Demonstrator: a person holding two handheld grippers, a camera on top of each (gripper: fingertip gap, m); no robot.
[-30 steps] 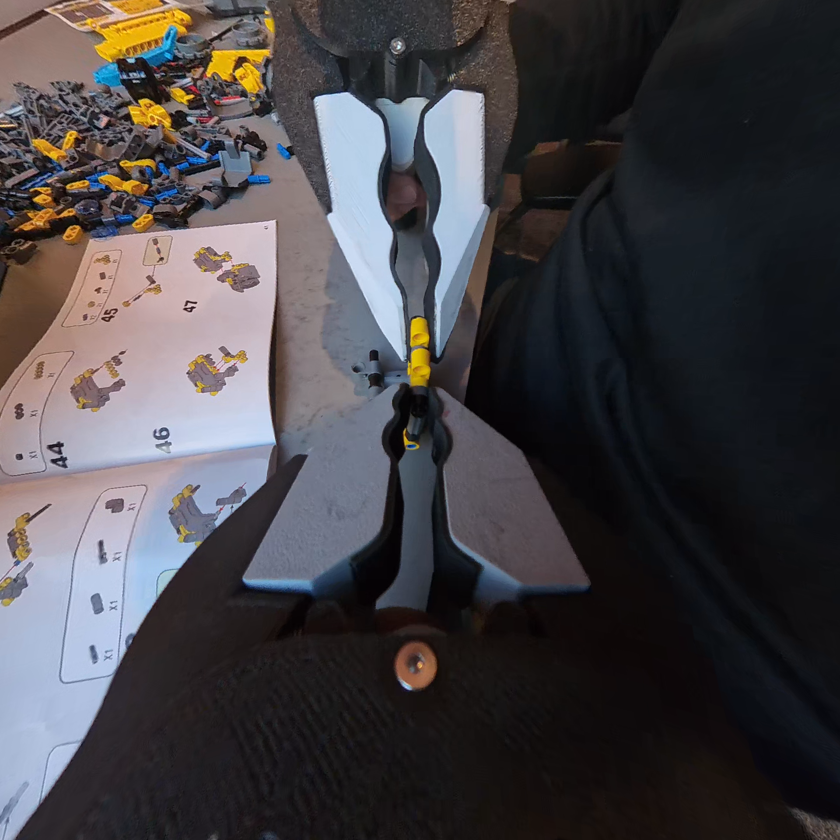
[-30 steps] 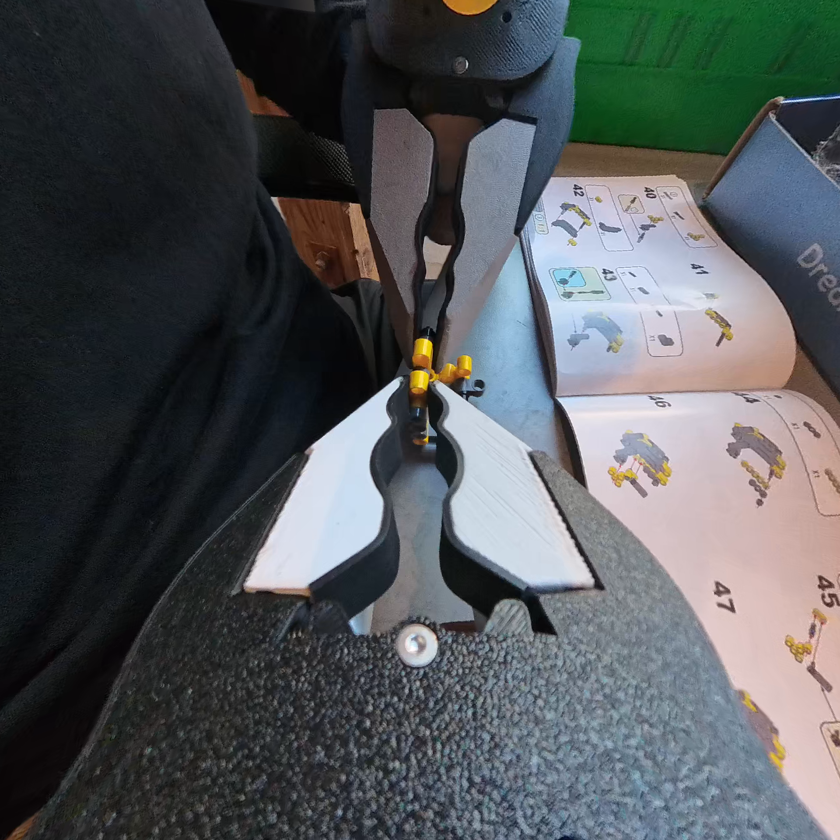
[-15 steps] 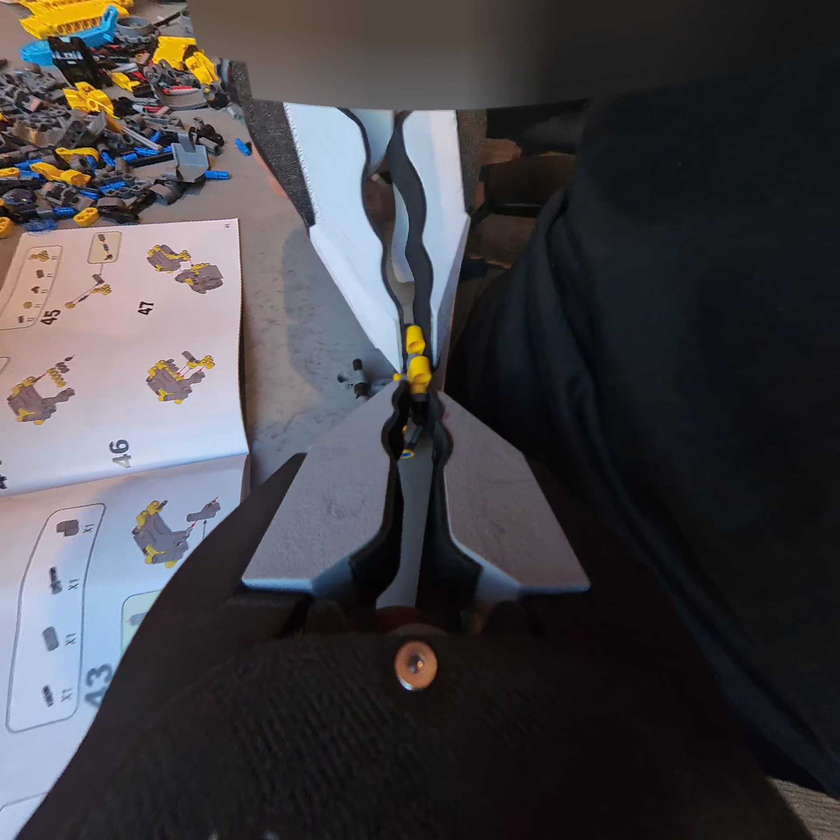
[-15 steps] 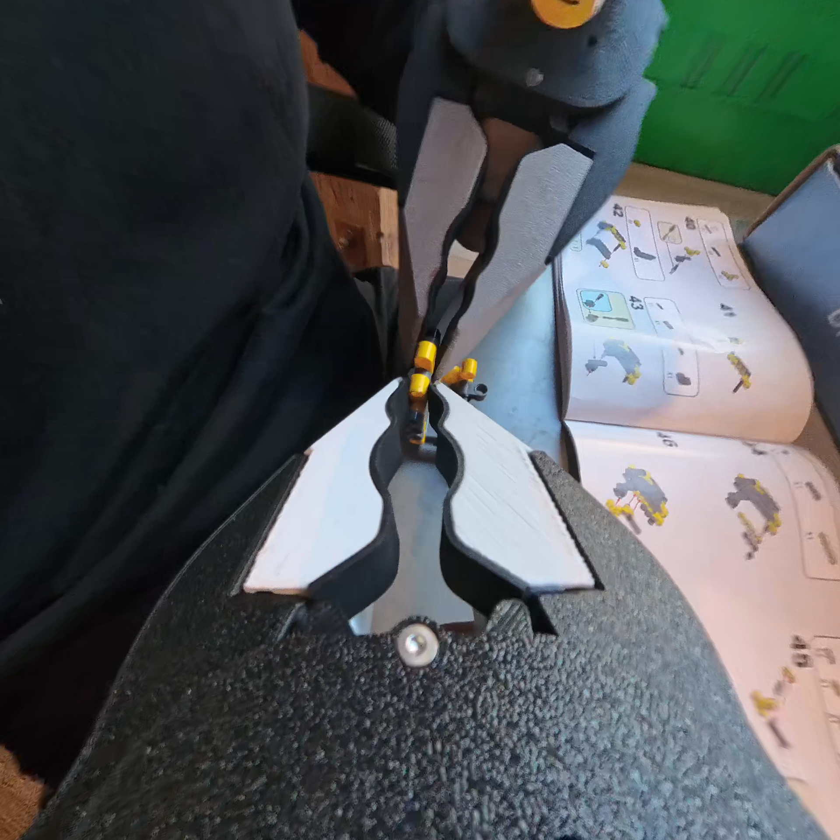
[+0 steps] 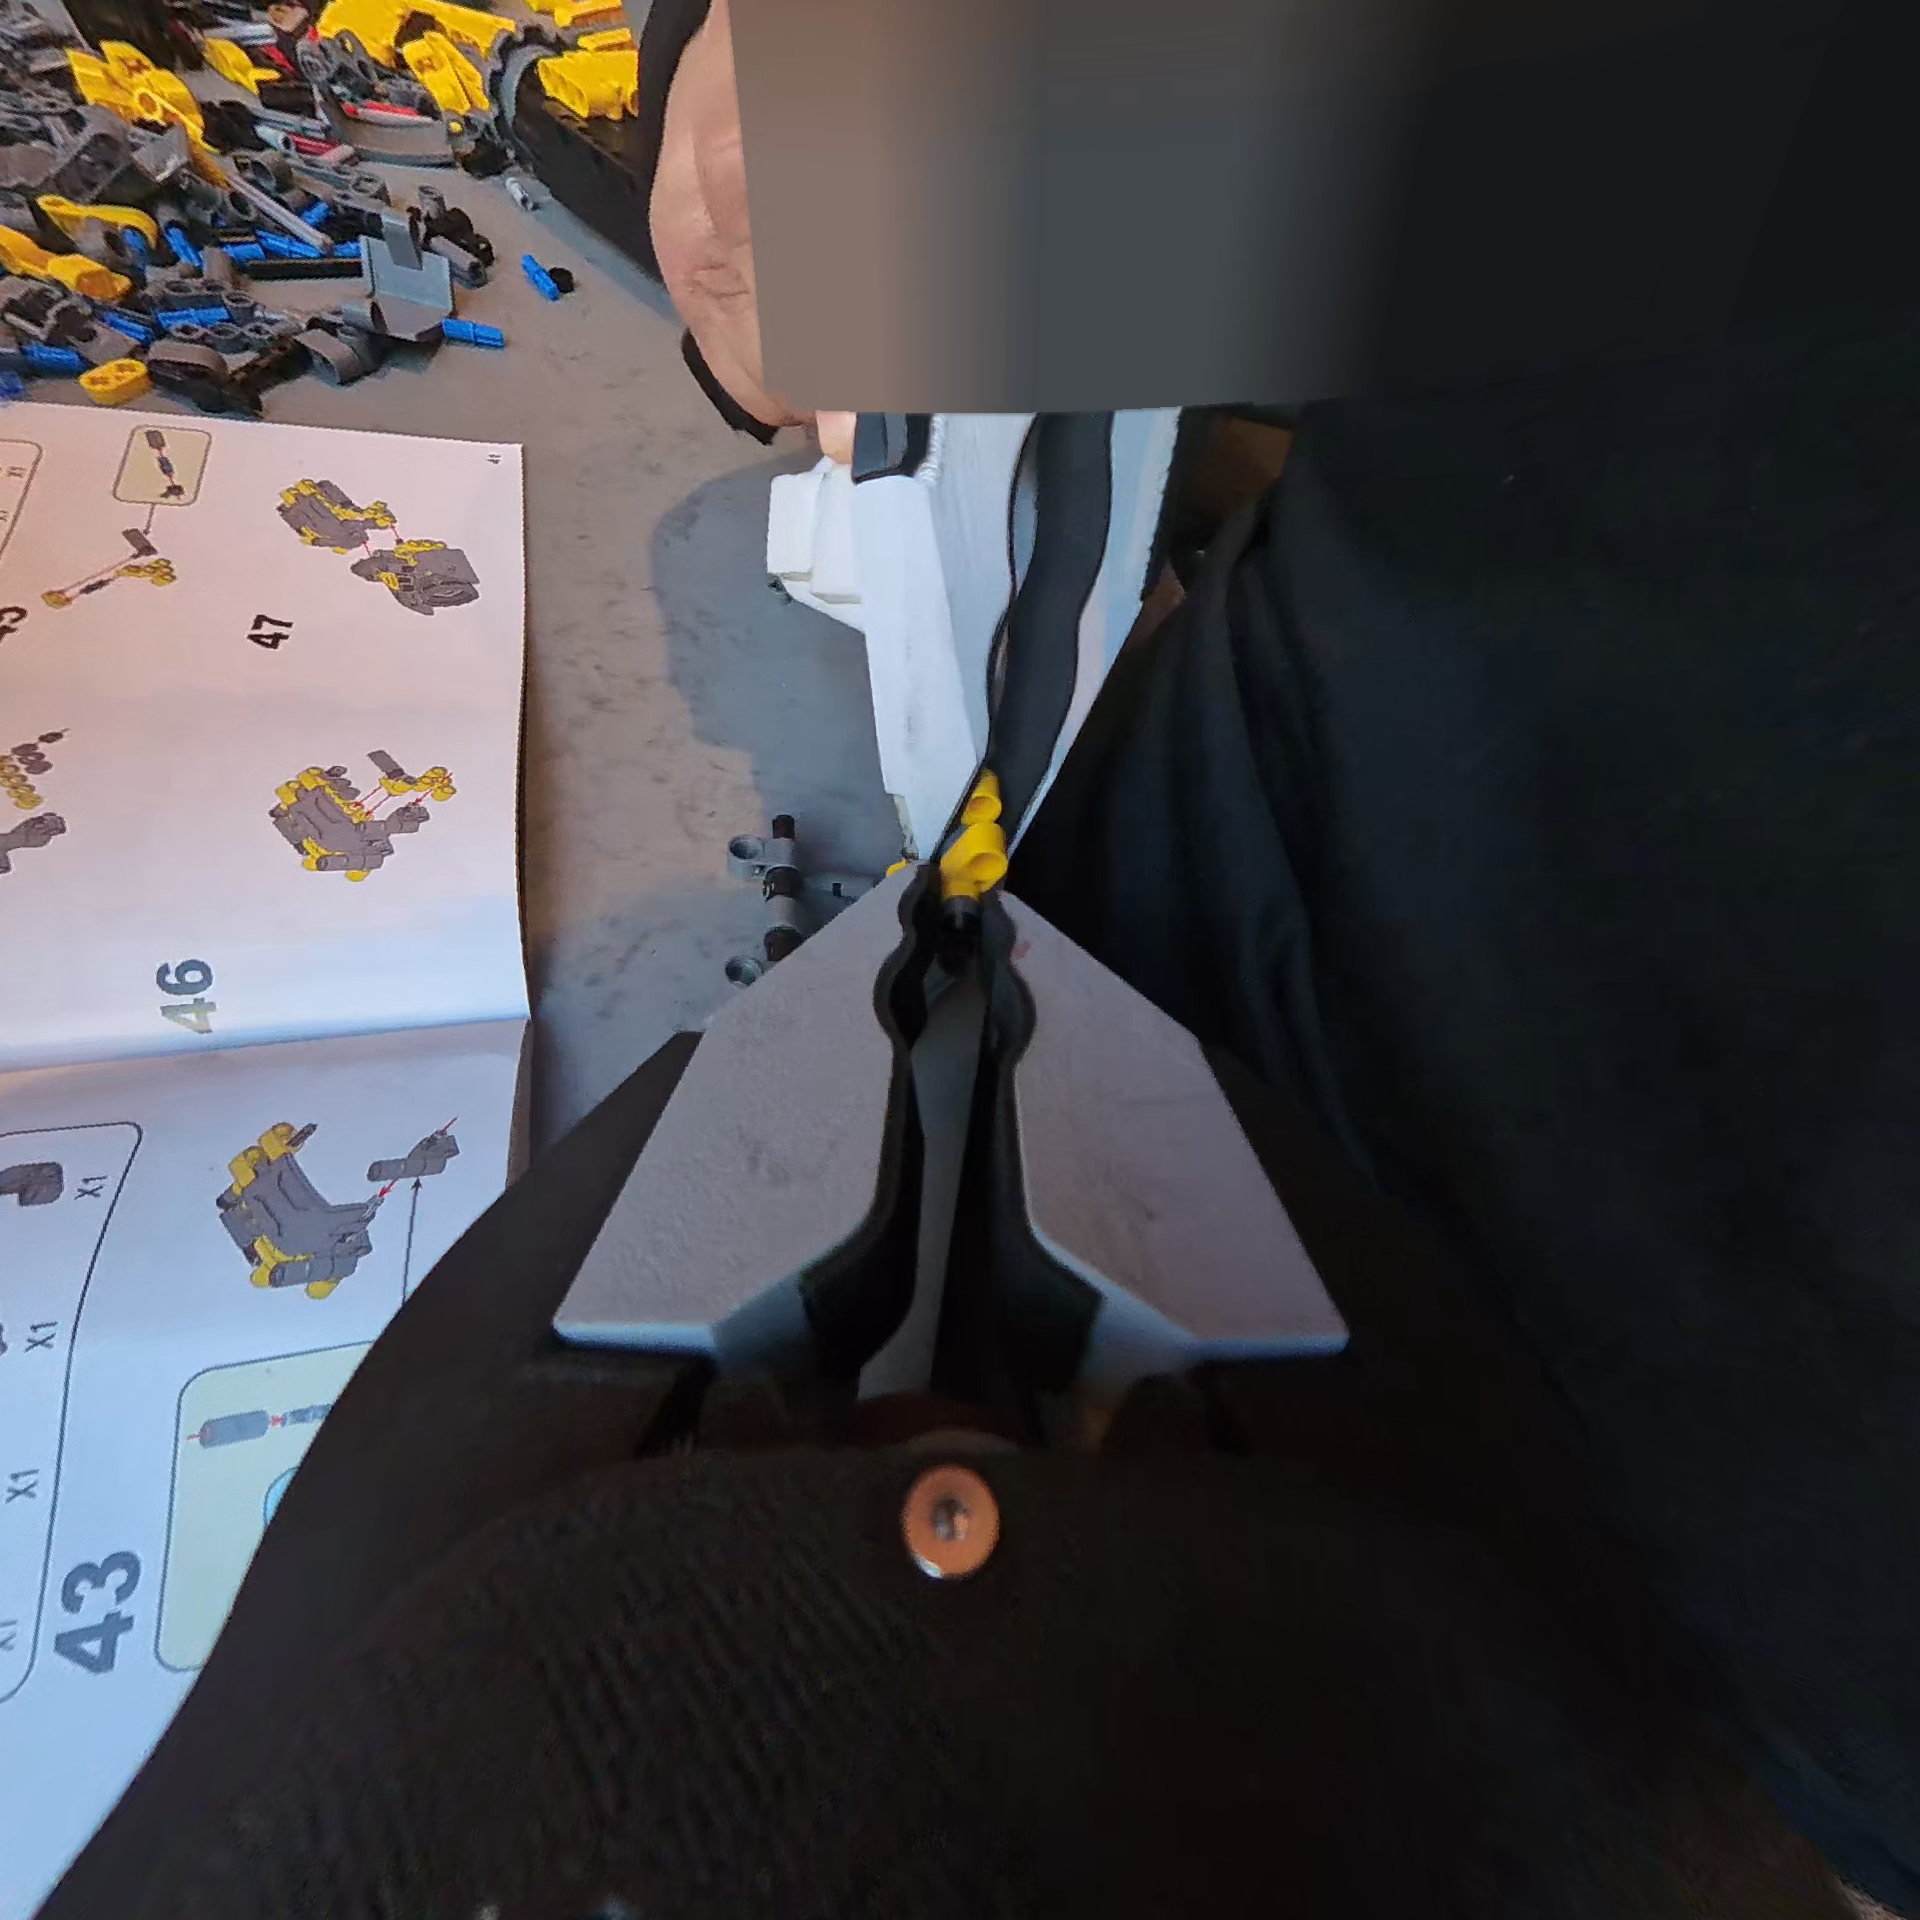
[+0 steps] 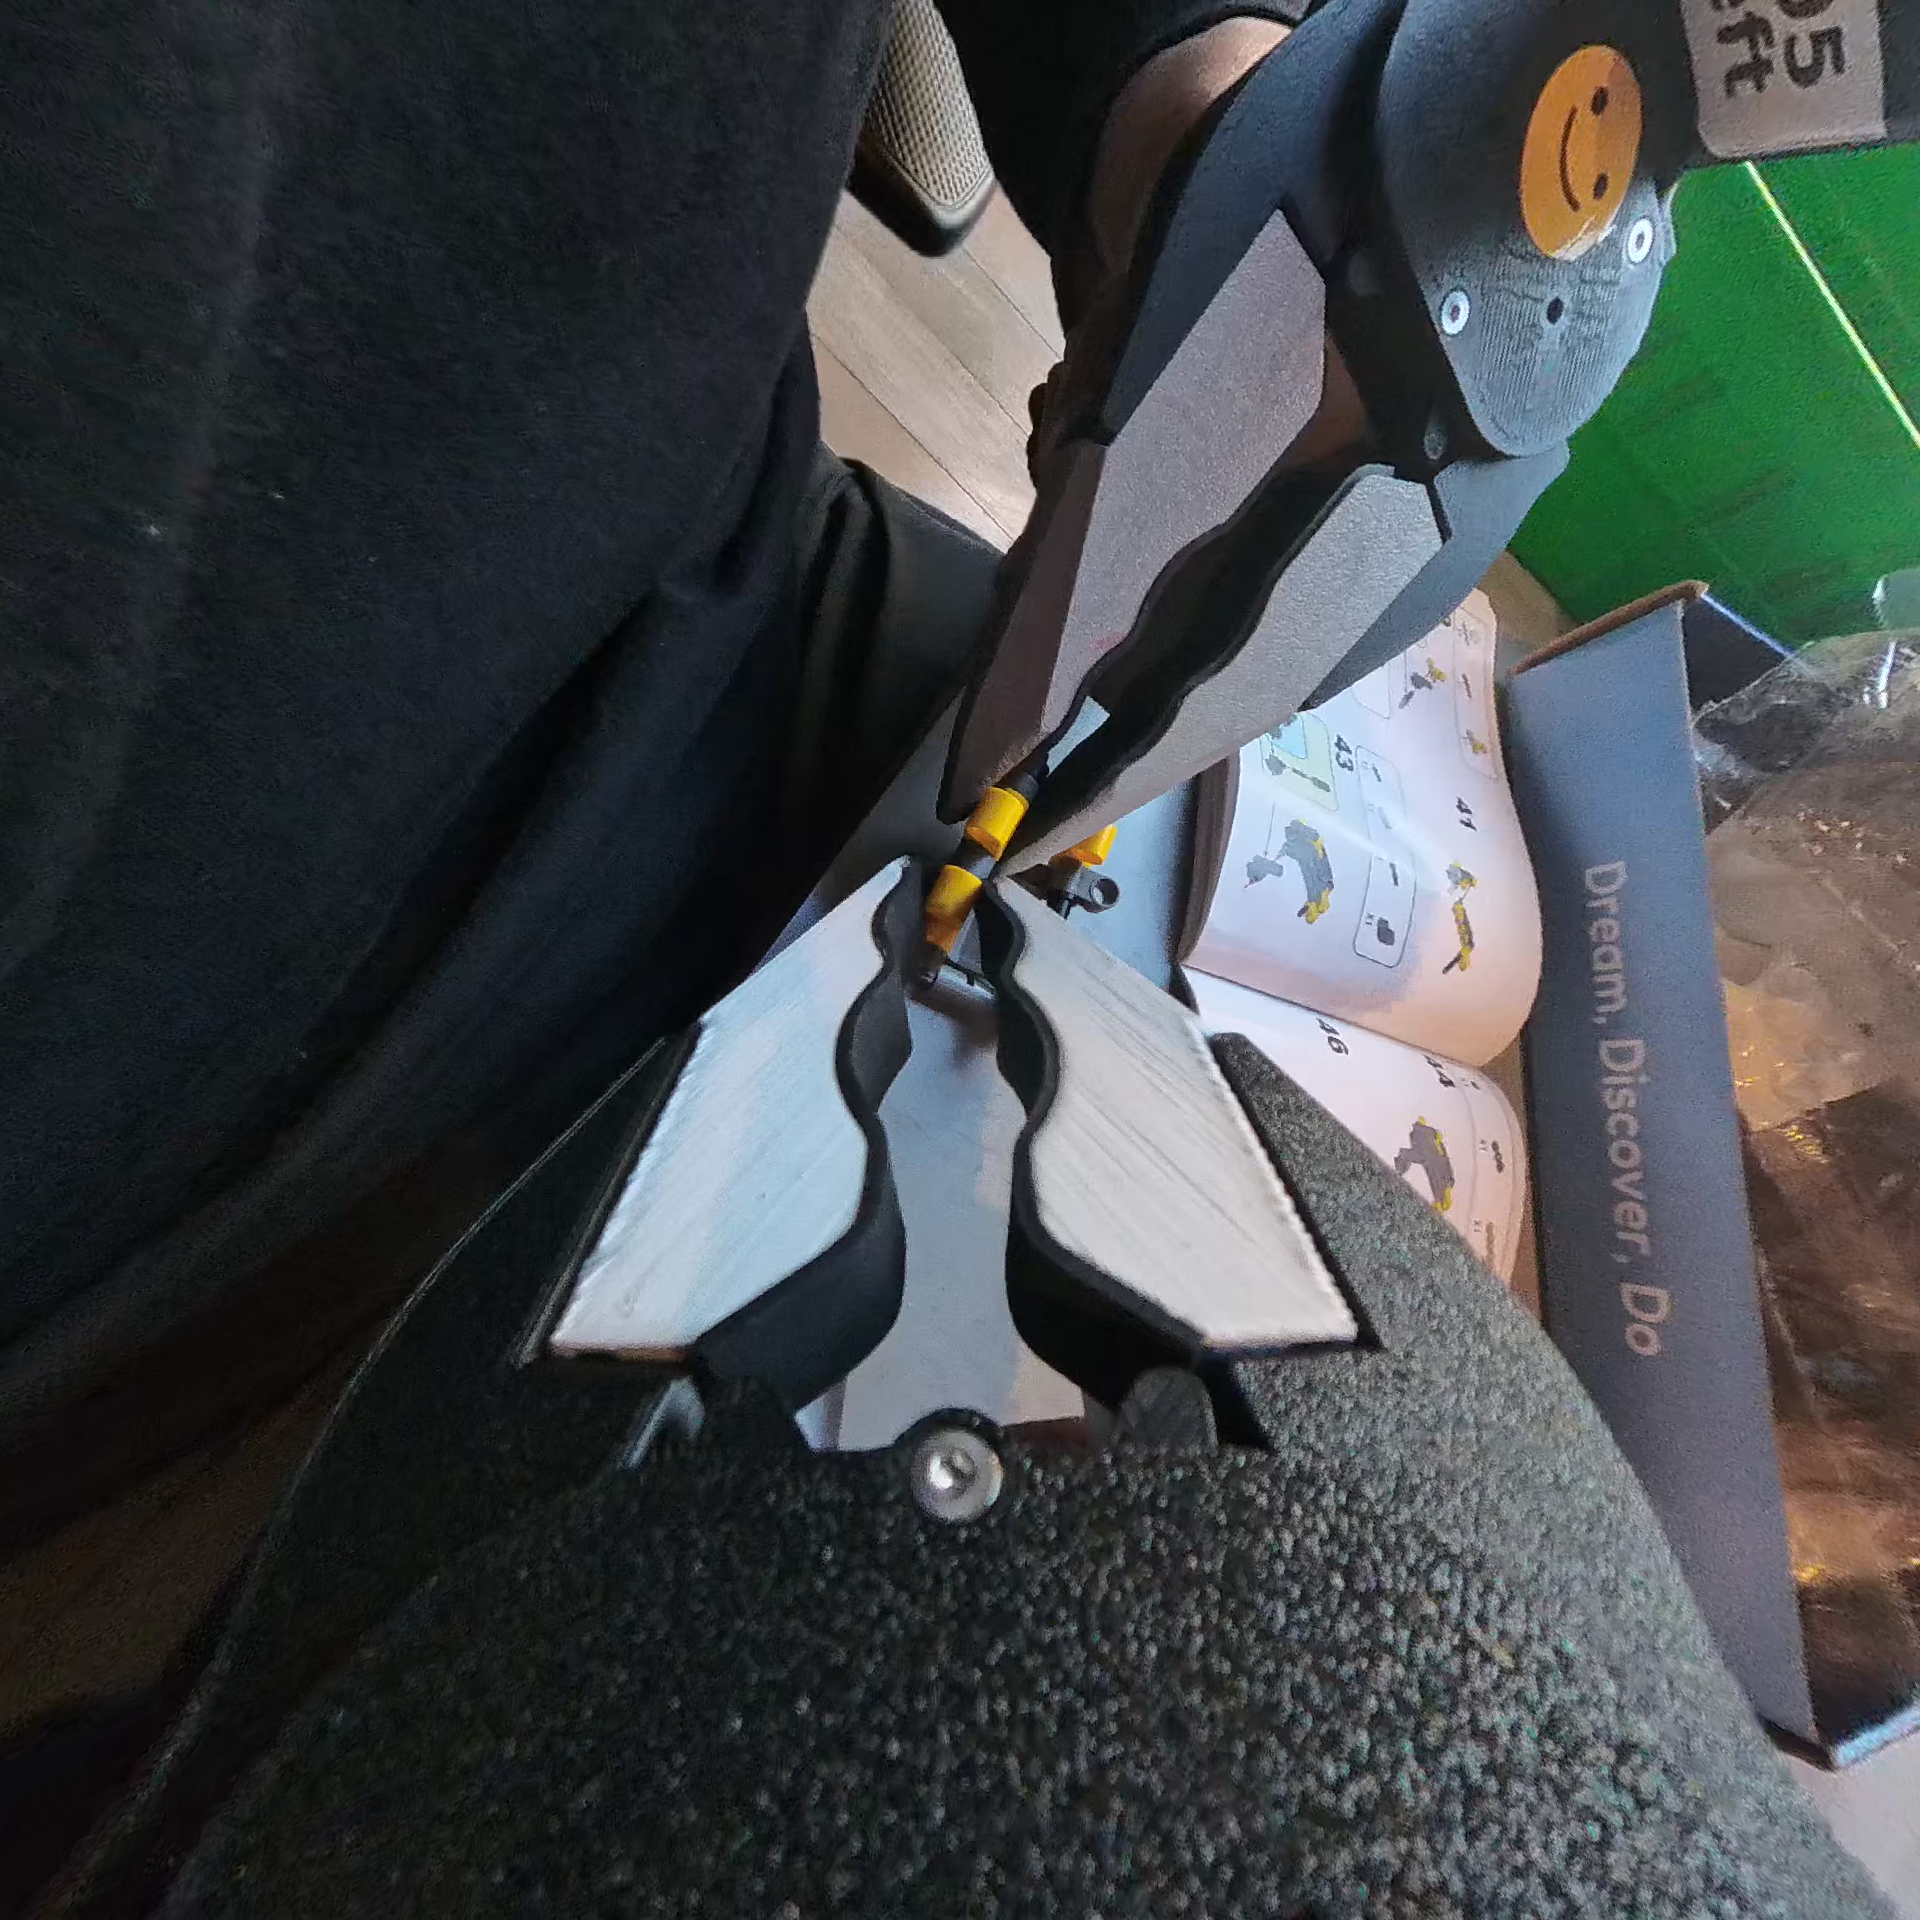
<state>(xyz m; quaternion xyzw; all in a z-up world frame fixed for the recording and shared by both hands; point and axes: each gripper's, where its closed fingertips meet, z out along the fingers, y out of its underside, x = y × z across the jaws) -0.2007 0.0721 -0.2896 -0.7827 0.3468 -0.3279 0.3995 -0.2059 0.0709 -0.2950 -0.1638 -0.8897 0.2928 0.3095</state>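
Both views are shifting versus a second ago: the open white instruction booklet [image 5: 260, 727] on the grey counter [image 5: 623, 582] is sliding sideways, and the right gripper [image 6: 951, 914] is tilting against the left gripper [image 5: 951, 920]. Both pairs of jaws are pinching the small yellow-and-black pin assembly [image 6: 971, 862], held tip to tip above the counter edge. A blur patch is covering the right gripper's body; the joint itself is too small to make out.

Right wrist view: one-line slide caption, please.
Right gripper and left gripper, both shut, hold one yellow-and-black pin assembly beside the open instruction booklet.
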